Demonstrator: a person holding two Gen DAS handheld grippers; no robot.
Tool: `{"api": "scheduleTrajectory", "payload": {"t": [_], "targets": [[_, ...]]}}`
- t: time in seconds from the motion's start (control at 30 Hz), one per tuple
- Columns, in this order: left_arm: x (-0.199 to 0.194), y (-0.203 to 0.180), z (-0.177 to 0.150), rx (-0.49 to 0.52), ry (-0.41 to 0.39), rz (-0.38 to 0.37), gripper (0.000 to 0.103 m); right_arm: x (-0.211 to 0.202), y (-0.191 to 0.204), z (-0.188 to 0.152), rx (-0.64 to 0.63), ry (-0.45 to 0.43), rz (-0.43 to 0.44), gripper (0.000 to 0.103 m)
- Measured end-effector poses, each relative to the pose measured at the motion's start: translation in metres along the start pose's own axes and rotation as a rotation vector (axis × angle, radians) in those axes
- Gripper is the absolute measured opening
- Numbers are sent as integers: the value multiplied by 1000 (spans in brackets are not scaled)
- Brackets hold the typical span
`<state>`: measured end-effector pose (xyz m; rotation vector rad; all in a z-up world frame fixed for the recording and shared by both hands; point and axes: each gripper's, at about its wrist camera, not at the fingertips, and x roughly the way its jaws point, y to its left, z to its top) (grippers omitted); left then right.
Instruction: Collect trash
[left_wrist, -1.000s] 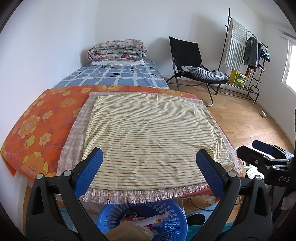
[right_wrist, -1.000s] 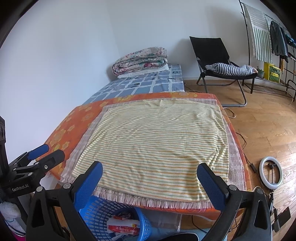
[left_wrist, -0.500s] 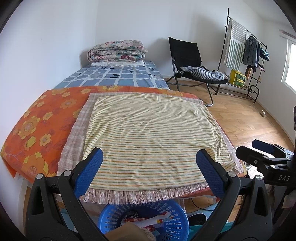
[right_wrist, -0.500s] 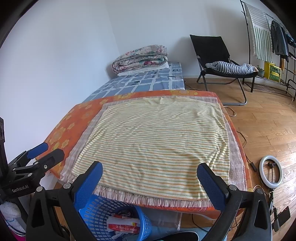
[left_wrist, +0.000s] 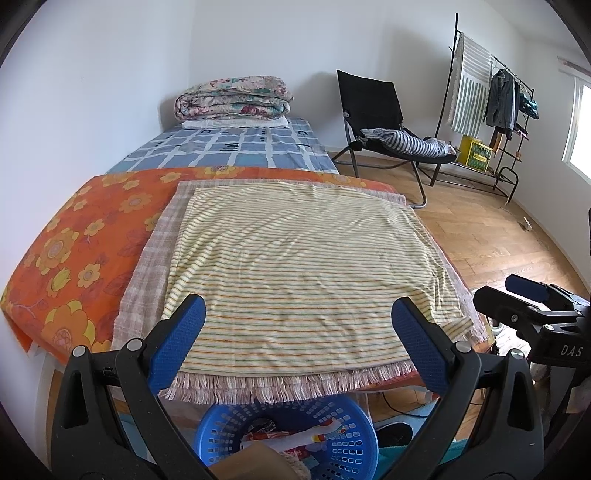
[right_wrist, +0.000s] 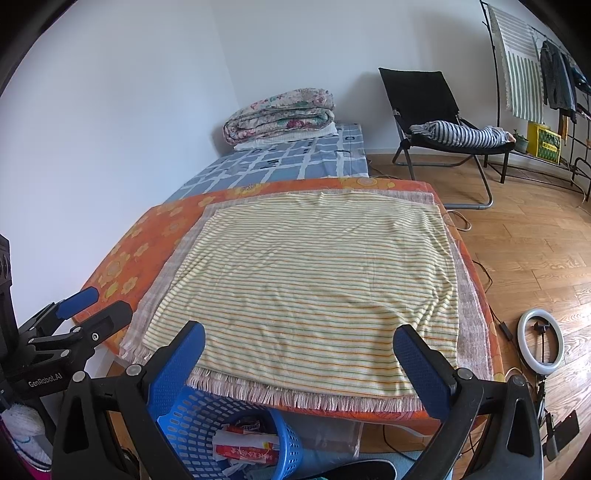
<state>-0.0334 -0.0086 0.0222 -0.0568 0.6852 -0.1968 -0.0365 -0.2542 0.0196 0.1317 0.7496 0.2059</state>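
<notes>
- Blue perforated plastic basket (left_wrist: 288, 432) sat on the floor just below the near edge of the bed, holding crumpled wrappers (right_wrist: 247, 446) with red print; that was where the trash lay, already gathered.
- Yellow striped cloth (left_wrist: 295, 273) lay flat over a fringed pale checked cloth (left_wrist: 155, 273) and an orange flowered sheet (left_wrist: 74, 251); no loose scrap showed on top of any of them.
- Left claw (left_wrist: 299, 350) hovered over the near edge of the striped cloth, its blue-padded fingers (left_wrist: 177, 343) spread wide with nothing between them.
- Right claw (right_wrist: 299, 354) hung beside it in the same way, jaws wide apart and empty; each claw showed at the edge of the other's view.
- Judged from this, the collecting step looked finished or nearly so: the bed top was bare of litter and the basket held the wrappers.
- Any next move would have called for a scan of the wooden floor (right_wrist: 535, 251) near the white ring light (right_wrist: 540, 343) and cables for strays, since the space under the bed was hidden.
- A brown paper-like object (left_wrist: 255, 461) at the basket's near rim was too cut off to identify.
</notes>
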Motion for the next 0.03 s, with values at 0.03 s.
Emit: {"api": "scheduleTrajectory", "payload": {"t": [0.03], "targets": [[0, 0, -1, -1, 0, 1, 102, 0, 1, 1, -1, -1, -1, 103]]}}
